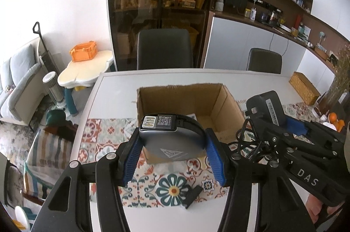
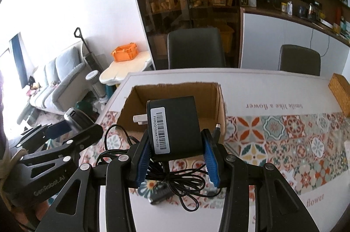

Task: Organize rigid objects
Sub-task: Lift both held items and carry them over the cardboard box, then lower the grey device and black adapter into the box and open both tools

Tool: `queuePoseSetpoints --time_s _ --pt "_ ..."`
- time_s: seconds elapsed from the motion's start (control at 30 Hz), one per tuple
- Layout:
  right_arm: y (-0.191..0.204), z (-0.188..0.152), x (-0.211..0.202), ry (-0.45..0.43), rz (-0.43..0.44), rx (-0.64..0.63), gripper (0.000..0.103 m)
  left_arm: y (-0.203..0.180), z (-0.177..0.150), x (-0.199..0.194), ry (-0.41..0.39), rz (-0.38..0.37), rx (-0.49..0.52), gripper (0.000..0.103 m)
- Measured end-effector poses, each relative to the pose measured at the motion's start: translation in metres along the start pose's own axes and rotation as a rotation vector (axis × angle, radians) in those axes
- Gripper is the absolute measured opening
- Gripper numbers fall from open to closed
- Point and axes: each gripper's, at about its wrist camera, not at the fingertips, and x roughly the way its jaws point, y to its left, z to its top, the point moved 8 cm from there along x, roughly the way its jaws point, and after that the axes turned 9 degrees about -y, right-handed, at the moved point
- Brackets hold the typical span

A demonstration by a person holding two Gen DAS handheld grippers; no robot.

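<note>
My left gripper [image 1: 172, 140] is shut on a grey rounded device [image 1: 170, 140] with a QR label, held above the near edge of an open cardboard box [image 1: 227, 101]. My right gripper [image 2: 176, 142] is shut on a black power adapter [image 2: 175, 129] with a barcode sticker, held in front of the same box [image 2: 216, 98]. The adapter's black cable [image 2: 175, 184] hangs tangled below the fingers. The right gripper with the adapter [image 1: 265, 108] also shows at the right of the left wrist view. The left gripper and grey device [image 2: 75, 120] show at the left of the right wrist view.
The box stands on a white table [image 1: 113, 87] with a patterned tile runner [image 2: 284, 135]. A small black object [image 1: 192, 197] lies on the runner near me. A woven box [image 1: 304, 87] sits at the table's right. Two dark chairs [image 1: 164, 48] stand behind the table.
</note>
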Motion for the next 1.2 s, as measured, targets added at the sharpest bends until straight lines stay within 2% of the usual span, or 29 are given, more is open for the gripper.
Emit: queuePoseSetpoints --time_s 0.33,0.53,0.9,1.2 --pt "-0.005 0.027 0.03 -0.004 -0.005 0.001 0.044 0.003 0.027 0.027 0.002 -0.009 0.005 0.056" --pt "-0.01 0.041 0.051 0.012 -0.019 -0.001 0.044 0.006 0.033 0.05 0.042 -0.014 0.003 0.056" --pt "-0.026 0.041 0.087 0.082 -0.067 0.001 0.044 0.009 0.025 0.094 0.147 -0.011 0.0 0.056" --pt "-0.03 0.034 0.11 0.146 -0.072 0.004 0.044 0.007 0.017 0.118 0.22 -0.034 -0.014 0.056"
